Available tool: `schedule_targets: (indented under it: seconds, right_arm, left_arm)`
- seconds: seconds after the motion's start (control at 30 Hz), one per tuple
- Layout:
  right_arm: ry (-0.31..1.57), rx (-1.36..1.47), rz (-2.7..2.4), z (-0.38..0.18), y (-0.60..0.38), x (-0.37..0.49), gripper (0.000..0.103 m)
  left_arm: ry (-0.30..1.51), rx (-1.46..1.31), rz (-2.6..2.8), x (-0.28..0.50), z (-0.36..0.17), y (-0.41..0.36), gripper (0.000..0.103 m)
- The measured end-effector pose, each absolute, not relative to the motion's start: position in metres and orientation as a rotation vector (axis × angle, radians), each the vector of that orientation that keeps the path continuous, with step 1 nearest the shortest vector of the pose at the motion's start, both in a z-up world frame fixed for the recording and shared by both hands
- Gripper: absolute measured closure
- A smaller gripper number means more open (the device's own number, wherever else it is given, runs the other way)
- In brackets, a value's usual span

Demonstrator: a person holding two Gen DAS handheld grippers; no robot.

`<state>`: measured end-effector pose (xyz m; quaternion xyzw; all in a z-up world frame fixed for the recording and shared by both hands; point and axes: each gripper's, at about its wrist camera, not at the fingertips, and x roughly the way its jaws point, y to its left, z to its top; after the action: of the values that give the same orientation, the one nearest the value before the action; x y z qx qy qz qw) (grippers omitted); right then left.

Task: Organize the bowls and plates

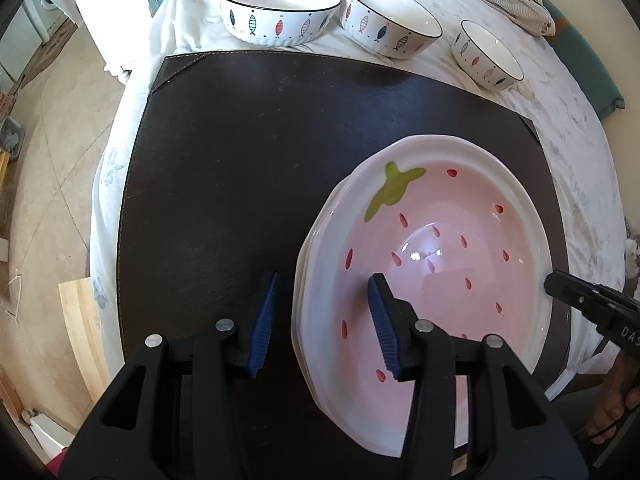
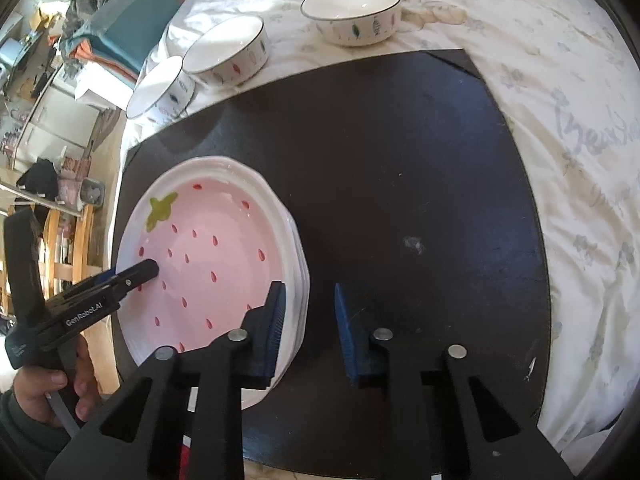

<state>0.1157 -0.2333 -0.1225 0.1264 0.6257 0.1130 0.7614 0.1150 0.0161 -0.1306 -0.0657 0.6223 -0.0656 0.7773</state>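
Note:
A stack of pink strawberry-pattern plates (image 1: 440,240) with white rims sits on a dark brown mat (image 1: 240,160); it also shows in the right wrist view (image 2: 224,256). My left gripper (image 1: 324,316) is open, its fingers straddling the stack's left rim. My right gripper (image 2: 308,320) is open, its fingers straddling the stack's right rim. Three white fish-pattern bowls stand apart on the white cloth beyond the mat: a large one (image 1: 280,12), a medium one (image 1: 392,20) and a small one (image 1: 488,56).
The mat (image 2: 400,200) lies on a white floral cloth (image 2: 560,120). Folded fabric (image 2: 120,20) lies past the bowls. The table's left edge drops to a tiled floor (image 1: 48,160) with a wooden board (image 1: 84,328).

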Motion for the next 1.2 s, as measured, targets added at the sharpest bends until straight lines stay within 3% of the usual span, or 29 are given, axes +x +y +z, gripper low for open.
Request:
schedule_targets:
  seconds: [0.03,0.23,0.4,0.5,0.53,0.63,0.67,0.73,1.2]
  right_arm:
    - [1.361,0.261,0.255,-0.122,-0.230,0.115,0.091]
    - [1.372,0.239,0.265,-0.124,-0.222,0.116,0.092]
    - [1.336,0.297,0.231,-0.111,-0.232,0.114,0.087]
    - [1.325,0.310,0.250,-0.102,-0.228,0.108,0.086]
    - [1.318,0.301,0.245,-0.099,-0.225,0.104,0.081]
    - [1.286,0.277,0.233,-0.089,-0.218,0.094,0.046]
    - [1.260,0.261,0.234,-0.082,-0.214,0.089,0.043]
    - [1.241,0.235,0.238,-0.074,-0.208,0.082,0.043]
    - [1.203,0.264,0.145,-0.019,-0.208,0.056,0.039]
  left_arm:
    - [1.347,-0.141,-0.142,0.115,-0.131,0.016,0.061]
    - [1.357,-0.134,-0.145,0.113,-0.131,0.014,0.061]
    - [1.340,-0.086,-0.136,0.105,-0.119,0.012,0.060]
    - [1.298,-0.041,-0.129,0.095,-0.106,0.010,0.052]
    - [1.284,-0.027,-0.124,0.092,-0.101,0.010,0.046]
    - [1.236,0.006,-0.107,0.083,-0.087,0.008,0.041]
    - [1.219,0.020,-0.099,0.080,-0.083,0.007,0.040]
    - [1.201,0.036,-0.071,0.075,-0.077,0.006,0.035]
    - [1.053,-0.037,0.016,0.056,-0.020,0.015,0.034]
